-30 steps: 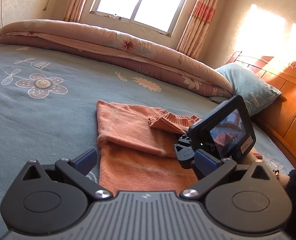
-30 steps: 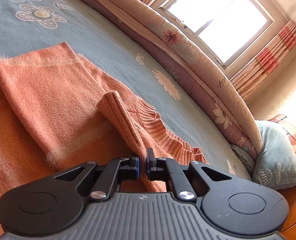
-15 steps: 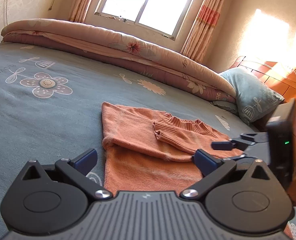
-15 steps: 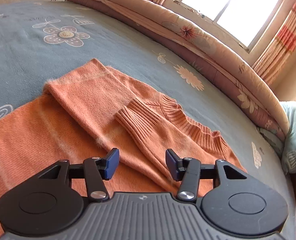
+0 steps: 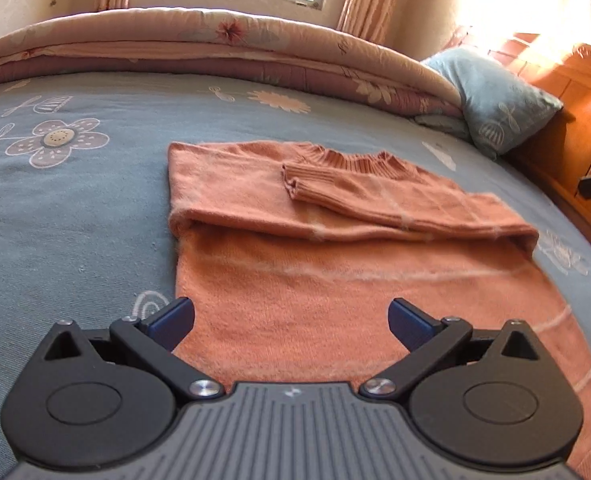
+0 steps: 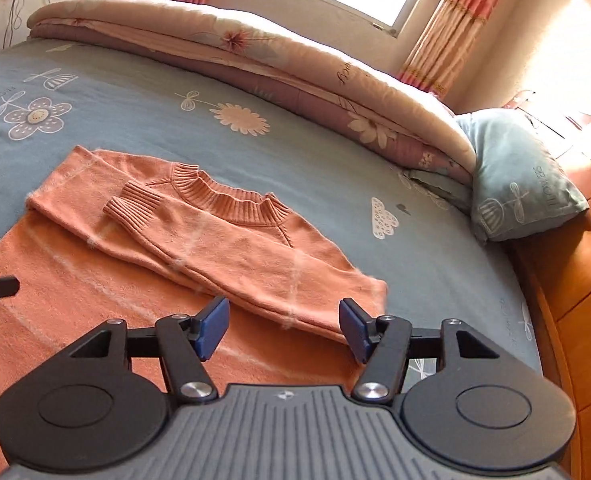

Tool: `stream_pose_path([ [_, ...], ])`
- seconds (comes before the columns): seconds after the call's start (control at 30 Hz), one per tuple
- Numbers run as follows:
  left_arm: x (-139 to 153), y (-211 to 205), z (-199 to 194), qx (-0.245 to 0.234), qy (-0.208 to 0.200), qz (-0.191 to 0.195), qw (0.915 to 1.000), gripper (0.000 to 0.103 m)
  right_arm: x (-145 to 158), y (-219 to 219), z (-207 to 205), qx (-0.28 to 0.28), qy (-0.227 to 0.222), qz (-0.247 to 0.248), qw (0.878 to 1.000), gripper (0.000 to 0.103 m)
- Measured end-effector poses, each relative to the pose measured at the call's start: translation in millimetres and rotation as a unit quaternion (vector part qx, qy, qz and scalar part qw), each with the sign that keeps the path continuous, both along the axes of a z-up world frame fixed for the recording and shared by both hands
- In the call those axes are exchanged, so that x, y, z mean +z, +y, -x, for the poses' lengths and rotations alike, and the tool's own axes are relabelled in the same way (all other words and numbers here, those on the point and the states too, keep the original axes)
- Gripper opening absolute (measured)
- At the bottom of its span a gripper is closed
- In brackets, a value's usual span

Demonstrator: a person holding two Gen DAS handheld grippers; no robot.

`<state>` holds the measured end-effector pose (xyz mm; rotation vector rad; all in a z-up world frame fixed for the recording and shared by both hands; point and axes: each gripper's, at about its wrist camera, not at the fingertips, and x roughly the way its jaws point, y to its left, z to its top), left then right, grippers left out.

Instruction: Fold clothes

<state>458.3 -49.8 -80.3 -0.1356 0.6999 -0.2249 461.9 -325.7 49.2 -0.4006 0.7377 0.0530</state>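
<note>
Sweater [image 6: 223,248] sleeve released; right hand-held gripper [image 6: 283,328] newly open, empty.

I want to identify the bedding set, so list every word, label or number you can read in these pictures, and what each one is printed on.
"FLOWER", seen upside down and cut off at the frame edge: on the grey-blue bedsheet, beside the printed flower.
Upright lettering on the blue pillow, reading sideways: too blurred to make out.
Cursive script on the folded pink quilt: too distorted to read.
No text shows on the orange sweater.
</note>
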Motion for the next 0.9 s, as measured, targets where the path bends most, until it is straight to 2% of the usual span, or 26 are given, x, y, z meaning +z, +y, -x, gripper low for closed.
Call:
stream_pose_path([
  [0.1, 2.8, -7.9, 6.4, -0.025, -0.006, 0.003, 0.9997, 0.102, 3.1, -16.7, 4.7, -0.022, 0.012, -0.033, 0.999, 0.069],
  [0.17, 5.8, -9.1, 10.9, -0.043, -0.013, 0.020, 0.9988, 0.102, -1.4, -31.0, 4.7, -0.039, 0.025, -0.068, 0.997, 0.072],
  [0.27, 3.4, -9.6, 10.3, -0.046, -0.009, 0.031, 0.9984, 0.102, -30.9, -57.8, -8.9, -0.080, 0.074, -0.153, 0.982, 0.072],
  [0.37, -4.6, -10.7, 4.7, -0.038, 0.006, 0.025, 0.9990, 0.102, -65.2, -79.4, -18.5, -0.131, 0.075, -0.177, 0.973, 0.072],
  [0.4, -7.1, -11.2, 2.7, -0.034, 0.010, 0.024, 0.9991, 0.102, -76.1, -85.9, -21.1, -0.148, 0.071, -0.178, 0.970, 0.072],
  [0.53, -13.7, -14.3, -1.0, -0.031, 0.014, 0.018, 0.9993, 0.102, -106.1, -104.9, -22.0, -0.198, -0.001, -0.117, 0.973, 0.072],
  [0.63, -19.4, -19.7, -2.9, -0.035, 0.017, 0.007, 0.9992, 0.102, -122.1, -117.2, -24.7, -0.199, -0.045, -0.098, 0.974, 0.072],
  [0.7, -22.7, -24.5, -3.9, -0.037, 0.016, -0.003, 0.9992, 0.102, -131.2, -127.1, -33.0, -0.195, -0.055, -0.106, 0.973, 0.072],
  [0.9, -30.1, -38.4, -3.6, -0.045, 0.001, -0.037, 0.9983, 0.102, -148.9, -135.0, -60.0, -0.157, -0.093, -0.050, 0.982, 0.072],
])
